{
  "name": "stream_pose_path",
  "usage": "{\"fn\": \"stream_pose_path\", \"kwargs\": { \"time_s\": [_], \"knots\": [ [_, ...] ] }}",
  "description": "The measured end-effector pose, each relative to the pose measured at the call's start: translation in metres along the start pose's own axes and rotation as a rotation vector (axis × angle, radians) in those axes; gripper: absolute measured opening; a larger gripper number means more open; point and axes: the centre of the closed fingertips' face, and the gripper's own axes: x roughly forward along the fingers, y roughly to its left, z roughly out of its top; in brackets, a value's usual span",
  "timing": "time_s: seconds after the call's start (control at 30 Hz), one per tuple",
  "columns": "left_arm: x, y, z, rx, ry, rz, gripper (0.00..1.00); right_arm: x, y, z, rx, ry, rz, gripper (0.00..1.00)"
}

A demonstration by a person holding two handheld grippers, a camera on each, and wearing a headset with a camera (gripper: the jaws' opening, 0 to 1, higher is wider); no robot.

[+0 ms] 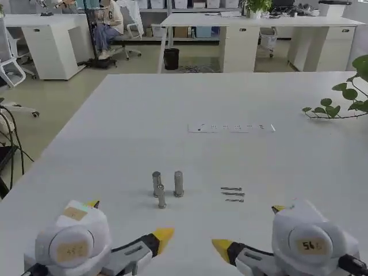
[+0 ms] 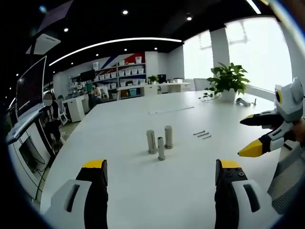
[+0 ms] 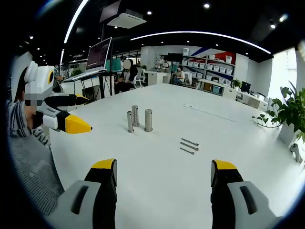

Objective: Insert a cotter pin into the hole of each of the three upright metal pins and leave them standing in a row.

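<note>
Three metal pins upright near the middle of the white bench, bunched in a tight cluster rather than a line: two side by side at the back, a third just in front of them. None touching, as far as can be told. No cotter pin visible through any of them.

Three cotter pins flat on the bench just to the right of that cluster, parallel to one another, one behind the next, apart from the metal pins.

Left tongs low at the near edge, jaws spread wide, yellow tips well apart, nothing between them. Right tongs likewise at the near edge, spread wide and holding nothing. Both well short of the pins, one on either side, tips angled toward each other.

Beyond the pins, a thin pale strip lying crosswise on the bench. Leafy plant stems reaching in over the right edge. Farther back, more white benches, a black bin on the floor, and a seated person at the far left.
</note>
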Motion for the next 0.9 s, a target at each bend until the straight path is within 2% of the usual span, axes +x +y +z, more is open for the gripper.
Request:
{"fn": "stream_pose_path", "kwargs": {
  "time_s": [0.5, 0.9],
  "knots": [
    [0.0006, -0.0001, -0.0011, -0.005, 0.004, -0.002, 0.92, 0.0008, 0.0025, -0.0026, -0.015, 0.016, 0.013, 0.81],
    [0.0012, 0.0001, -0.0010, -0.003, 0.003, -0.003, 0.91, 0.0015, 0.0039, -0.0002, -0.002, 0.005, 0.026, 0.80]
  ]
}}
